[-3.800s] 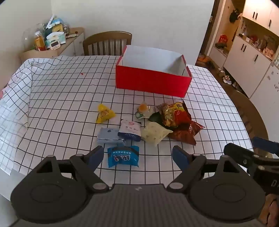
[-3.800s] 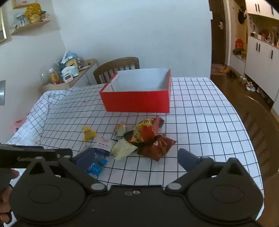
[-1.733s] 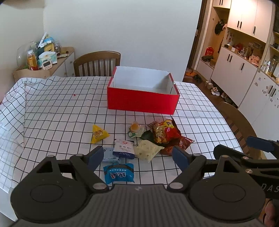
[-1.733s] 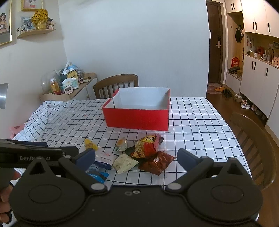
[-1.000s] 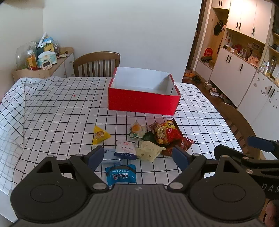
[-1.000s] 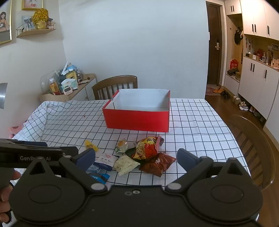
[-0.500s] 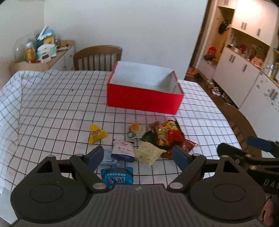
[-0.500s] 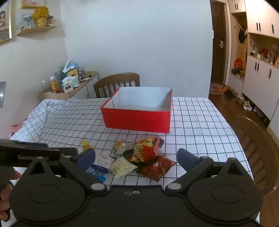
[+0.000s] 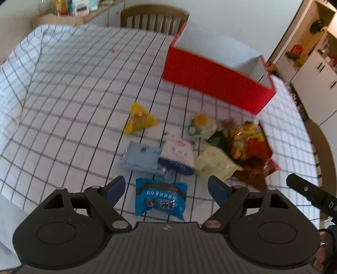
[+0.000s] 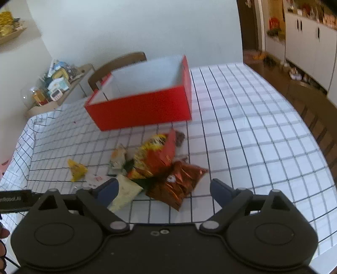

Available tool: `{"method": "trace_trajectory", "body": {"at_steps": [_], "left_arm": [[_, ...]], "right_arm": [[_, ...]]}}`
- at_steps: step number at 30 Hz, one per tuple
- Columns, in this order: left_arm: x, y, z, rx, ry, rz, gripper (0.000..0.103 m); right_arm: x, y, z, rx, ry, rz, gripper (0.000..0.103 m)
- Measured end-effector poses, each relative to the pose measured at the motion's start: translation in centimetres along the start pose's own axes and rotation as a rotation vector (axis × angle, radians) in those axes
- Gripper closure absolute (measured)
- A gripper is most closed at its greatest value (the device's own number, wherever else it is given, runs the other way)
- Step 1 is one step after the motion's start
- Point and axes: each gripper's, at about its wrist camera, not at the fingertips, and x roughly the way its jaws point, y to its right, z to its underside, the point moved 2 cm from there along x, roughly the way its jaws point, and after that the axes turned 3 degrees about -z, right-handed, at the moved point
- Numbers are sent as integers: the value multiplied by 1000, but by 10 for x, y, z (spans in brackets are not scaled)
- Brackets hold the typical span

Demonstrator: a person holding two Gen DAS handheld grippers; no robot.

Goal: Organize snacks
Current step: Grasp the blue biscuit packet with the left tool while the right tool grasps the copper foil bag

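Both grippers hang over a table with a black-and-white checked cloth (image 9: 69, 88). Left gripper (image 9: 166, 188) has its jaws wide apart and holds nothing. A bright blue snack packet (image 9: 161, 199) lies on the cloth right below the gap between its blue fingers (image 9: 114, 188). Right gripper (image 10: 163, 189) also has its jaws apart with nothing pressed between them, though they have just been closing a little. Under its gap lies a shiny dark red chip bag (image 10: 179, 186).

A red box (image 10: 143, 107) with white insides stands open farther back on the table, with no snacks seen in it. The snacks sit in a loose bunch on the cloth in front of the box. A yellow triangle packet (image 9: 139, 121) lies alone on the left side. A pale blue packet (image 9: 141, 158) touches a white packet with a dark blue end (image 9: 178, 155). Next to that is a pale yellow packet (image 9: 214, 162). A red and yellow chip bag (image 10: 157, 157) lies partly on top of the dark red one. A small packet with an orange spot (image 9: 201, 124) sits closest to the box.

A wooden chair (image 9: 153, 18) stands behind the table.
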Motion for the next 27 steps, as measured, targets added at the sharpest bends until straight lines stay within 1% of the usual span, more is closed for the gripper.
{"method": "trace_trajectory", "body": {"at_steps": [4, 8, 11, 17, 19, 22, 25, 27], "left_arm": [[25, -2, 8, -16, -81, -10, 18], [48, -2, 15, -22, -144, -26, 18], [61, -4, 17, -34, -179, -36, 18], [78, -4, 18, -44, -214, -18, 18], [82, -2, 19, -31, -217, -21, 18], [85, -1, 19, -29, -216, -20, 18], [88, -2, 19, -30, -223, -21, 25], [89, -3, 19, -34, -226, -16, 26]], "right_arm": [[20, 18, 7, 49, -41, 2, 20], [33, 31, 7, 72, -34, 6, 21], [47, 38, 1, 95, -62, -6, 22], [74, 41, -6, 148, -114, -47, 23], [81, 40, -6, 144, -127, -50, 27], [88, 38, -5, 145, -138, -51, 29], [94, 38, -5, 145, -146, -47, 33], [96, 41, -4, 166, -149, -57, 40]]}}
